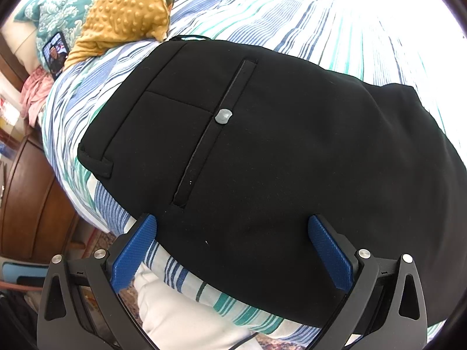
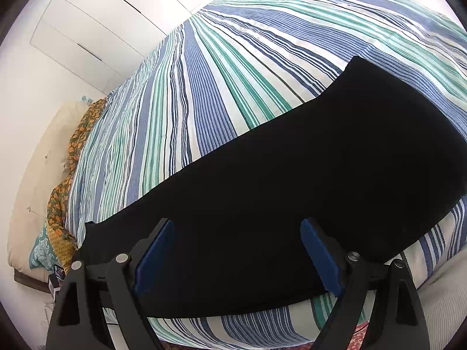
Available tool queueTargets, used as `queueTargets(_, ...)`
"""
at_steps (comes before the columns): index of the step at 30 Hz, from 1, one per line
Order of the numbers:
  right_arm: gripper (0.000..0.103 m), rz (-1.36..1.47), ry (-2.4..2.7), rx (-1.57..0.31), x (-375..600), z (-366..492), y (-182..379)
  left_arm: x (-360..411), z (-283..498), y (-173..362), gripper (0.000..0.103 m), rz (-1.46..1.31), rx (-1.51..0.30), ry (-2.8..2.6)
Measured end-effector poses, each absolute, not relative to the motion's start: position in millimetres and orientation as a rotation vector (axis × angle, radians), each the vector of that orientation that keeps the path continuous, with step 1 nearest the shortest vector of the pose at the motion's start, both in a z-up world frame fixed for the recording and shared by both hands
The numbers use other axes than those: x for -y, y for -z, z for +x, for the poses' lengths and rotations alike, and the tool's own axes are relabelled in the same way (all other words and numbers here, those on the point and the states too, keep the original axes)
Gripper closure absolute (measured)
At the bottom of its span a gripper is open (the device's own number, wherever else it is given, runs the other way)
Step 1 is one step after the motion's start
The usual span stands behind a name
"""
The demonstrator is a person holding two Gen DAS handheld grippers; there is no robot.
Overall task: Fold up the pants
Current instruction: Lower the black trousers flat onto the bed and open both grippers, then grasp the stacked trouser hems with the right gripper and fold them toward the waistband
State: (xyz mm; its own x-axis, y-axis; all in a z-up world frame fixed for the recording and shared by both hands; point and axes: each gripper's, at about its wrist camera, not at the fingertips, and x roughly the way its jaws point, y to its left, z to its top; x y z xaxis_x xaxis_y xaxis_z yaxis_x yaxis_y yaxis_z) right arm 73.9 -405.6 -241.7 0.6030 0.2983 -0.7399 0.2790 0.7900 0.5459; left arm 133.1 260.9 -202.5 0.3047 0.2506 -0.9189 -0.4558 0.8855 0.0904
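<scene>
Black pants (image 1: 277, 160), flat, back pocket up

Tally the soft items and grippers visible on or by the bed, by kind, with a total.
Black pants: 1
Striped bedspread: 1
Mustard dotted blanket: 1
Teal patterned pillow: 1
Grippers, both open: left gripper, right gripper: 2
Total: 6

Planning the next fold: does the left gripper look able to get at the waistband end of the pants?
Probably yes: the left gripper is open over the pants, nothing between it and the waistband.
</scene>
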Motion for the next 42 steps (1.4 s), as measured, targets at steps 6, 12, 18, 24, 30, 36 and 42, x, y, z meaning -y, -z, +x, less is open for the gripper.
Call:
queueTargets(6,0.013,0.687,-0.016,-0.945,403.6,73.9,241.3,-261.3,133.5,202.4,0.0,-0.203,-1.175,-0.47)
queueTargets(12,0.013,0.761,-0.045,-0.999,433.9,85.0,229.6,-263.1,129.4,189.2,0.002,-0.233,-1.172,-0.46)
queueTargets(18,0.013,0.867,0.145,-0.853,540.6,46.1,192.1,-246.6,110.7,161.6,0.002,-0.24,-1.113,-0.416)
queueTargets(24,0.018,1.04,0.032,-0.95,580.9,27.9,226.2,-218.1,114.2,137.4,0.002,-0.244,-1.068,-0.356)
queueTargets(30,0.019,1.096,0.051,-0.995,556.5,12.9,236.9,-186.0,129.8,117.0,0.002,-0.208,-1.031,-0.273)
queueTargets(36,0.018,1.132,0.011,-1.029,552.1,21.6,254.3,-168.8,136.6,117.5,0.002,-0.183,-1.043,-0.235)
queueTargets(42,0.018,1.133,-0.023,-1.017,537.7,28.2,243.7,-169.0,131.3,130.2,0.002,-0.191,-1.073,-0.239)
